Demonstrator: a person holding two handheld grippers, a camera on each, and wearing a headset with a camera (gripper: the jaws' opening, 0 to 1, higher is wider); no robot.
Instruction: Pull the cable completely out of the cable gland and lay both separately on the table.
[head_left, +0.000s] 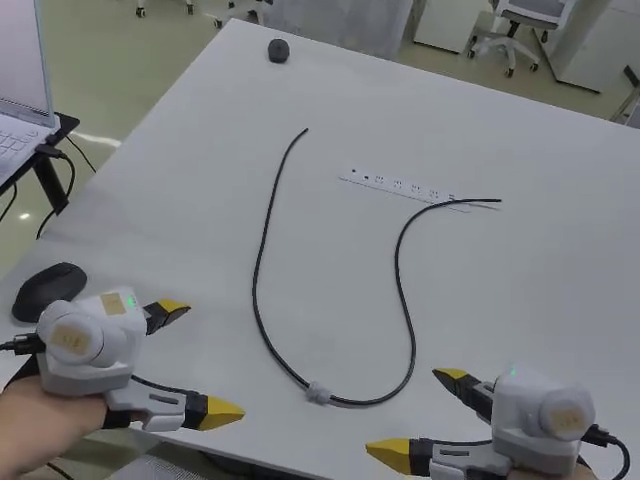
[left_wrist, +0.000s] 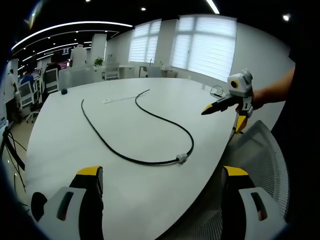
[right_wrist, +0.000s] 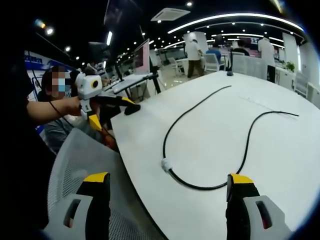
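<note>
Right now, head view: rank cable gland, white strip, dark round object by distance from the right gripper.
1. cable gland, just left of the right gripper, near edge.
2. white strip, mid-table.
3. dark round object, far edge.

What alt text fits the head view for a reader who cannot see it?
A black cable lies in a wide U on a white table, threaded through a small pale cable gland at the bottom of the loop. The left gripper and right gripper hover open at the near edge, either side of the gland.
</note>
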